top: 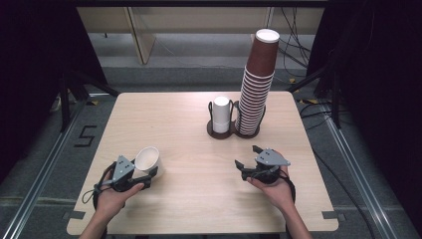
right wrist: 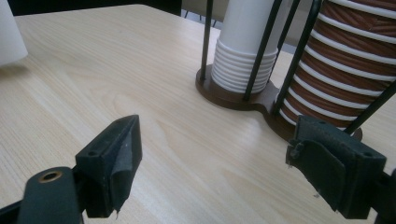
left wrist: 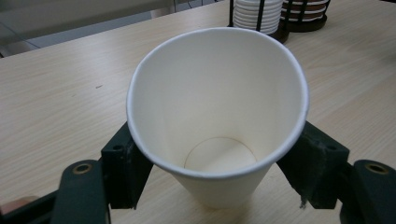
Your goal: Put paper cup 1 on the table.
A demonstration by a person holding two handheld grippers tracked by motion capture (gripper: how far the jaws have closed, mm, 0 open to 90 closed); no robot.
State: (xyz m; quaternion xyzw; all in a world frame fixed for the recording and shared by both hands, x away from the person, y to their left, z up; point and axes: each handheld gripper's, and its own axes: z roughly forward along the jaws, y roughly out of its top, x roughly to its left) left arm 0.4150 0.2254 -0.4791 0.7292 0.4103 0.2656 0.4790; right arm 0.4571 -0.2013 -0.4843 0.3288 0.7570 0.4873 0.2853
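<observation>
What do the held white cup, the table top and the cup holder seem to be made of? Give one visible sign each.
White cup: likely paper, matte, with a rolled rim and a seamed base disc.
Table top: pale wood or wood-look laminate, showing grain lines.
Cup holder: thin dark rods, probably metal, on a smooth brown base.

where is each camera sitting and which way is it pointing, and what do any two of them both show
High view: above the person's side, looking forward and down on the table; both forearms, left gripper and right gripper show.
Left gripper view: rides the left gripper, looking along its fingers, shut on the white cup, toward the cup holder.
Right gripper view: rides the right gripper, looking along its open fingers at the white stack and brown stack.
Shared: both gripper views show the cup holder and its stacks.
</observation>
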